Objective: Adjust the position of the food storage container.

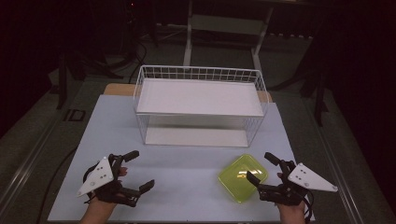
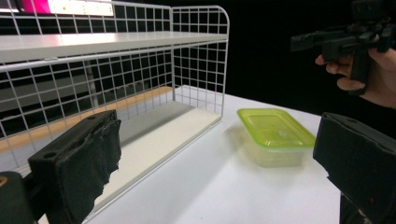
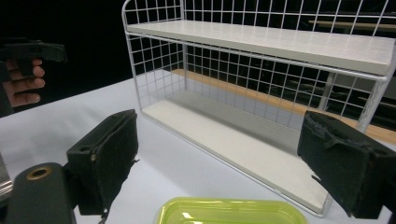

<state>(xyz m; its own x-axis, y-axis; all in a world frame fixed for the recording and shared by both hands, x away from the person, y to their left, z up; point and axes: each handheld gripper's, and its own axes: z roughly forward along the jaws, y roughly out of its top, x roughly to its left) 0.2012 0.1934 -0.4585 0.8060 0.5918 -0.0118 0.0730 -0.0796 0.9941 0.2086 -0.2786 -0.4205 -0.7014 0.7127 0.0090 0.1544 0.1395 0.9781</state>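
Pale table [image 1: 187, 186], wire rack [image 1: 200, 105]; both grippers [image 1: 135, 170] [image 1: 262, 168] spread apart, empty; left gripper view shows green container [image 2: 275, 135] sidewall

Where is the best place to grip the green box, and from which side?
Probably across the lidded rim of the green box, coming from above with the right gripper, whose open jaws hover beside it. The box lies flat and low on the table, so its short sides offer little hold.
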